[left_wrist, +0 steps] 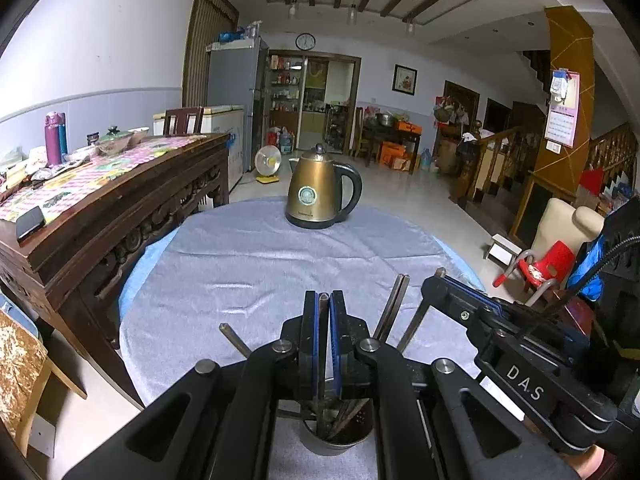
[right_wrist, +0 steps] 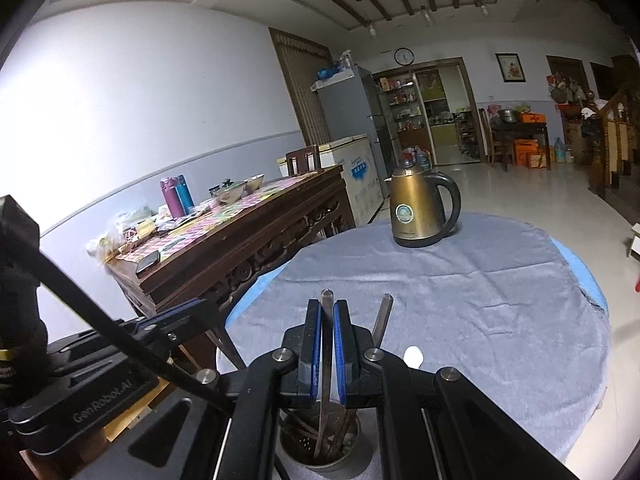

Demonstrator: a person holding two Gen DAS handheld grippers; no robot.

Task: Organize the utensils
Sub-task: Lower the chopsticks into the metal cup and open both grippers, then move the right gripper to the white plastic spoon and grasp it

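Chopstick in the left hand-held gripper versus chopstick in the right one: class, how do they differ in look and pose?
The left hand-held gripper hides nearly all of its chopstick, whose tip barely shows; the right hand-held gripper lets its chopstick stick out well past the fingertips. The left tip looks blunt, the right one pointed. Both are dark, clamped upright, above the metal holder on the table.

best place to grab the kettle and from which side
Take the kettle by its black loop handle, coming in from the right. It stands upright at the far side of the table, handle pointing right and open, spout facing left; the gold body looks too wide for the jaws.
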